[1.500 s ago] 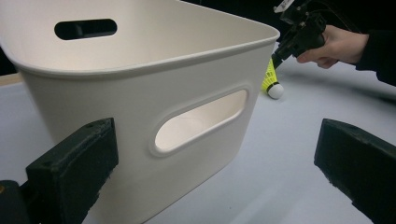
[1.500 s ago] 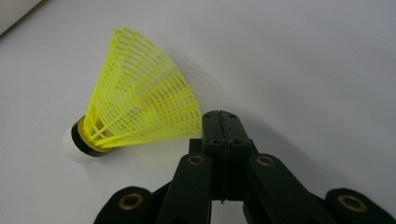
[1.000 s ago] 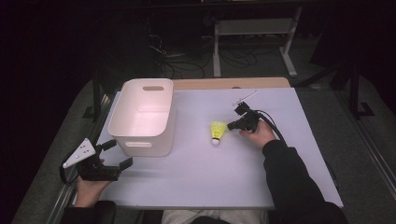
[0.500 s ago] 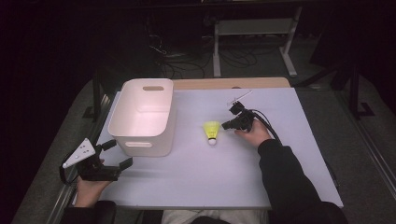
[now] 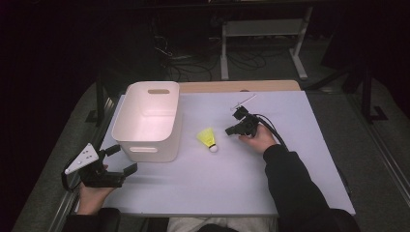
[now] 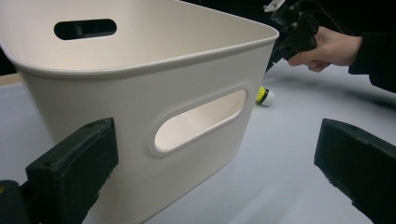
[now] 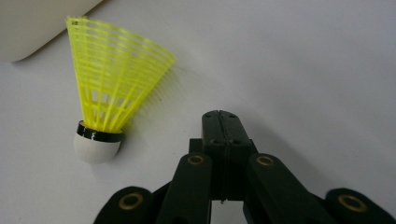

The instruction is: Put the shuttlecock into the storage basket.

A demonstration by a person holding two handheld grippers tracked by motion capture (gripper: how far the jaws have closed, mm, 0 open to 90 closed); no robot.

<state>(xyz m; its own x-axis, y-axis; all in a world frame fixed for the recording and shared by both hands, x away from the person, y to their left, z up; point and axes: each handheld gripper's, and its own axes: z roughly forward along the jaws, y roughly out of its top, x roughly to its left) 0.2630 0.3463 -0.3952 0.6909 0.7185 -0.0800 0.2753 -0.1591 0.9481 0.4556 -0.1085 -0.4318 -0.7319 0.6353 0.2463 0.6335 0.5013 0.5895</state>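
Where it lies, the shuttlecock [image 7: 109, 98] shows yellow mesh skirt (white cap).

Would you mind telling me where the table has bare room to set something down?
The near strip of the table, between the left gripper and the person's right sleeve, is bare, as is the far right corner. It is crowded between the white bin, shuttlecock and right gripper.

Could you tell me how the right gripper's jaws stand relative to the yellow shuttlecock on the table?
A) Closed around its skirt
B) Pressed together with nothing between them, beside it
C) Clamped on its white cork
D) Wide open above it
B: in the right gripper view the right gripper has its jaws pressed together and empty, while the shuttlecock lies apart from them on the table.
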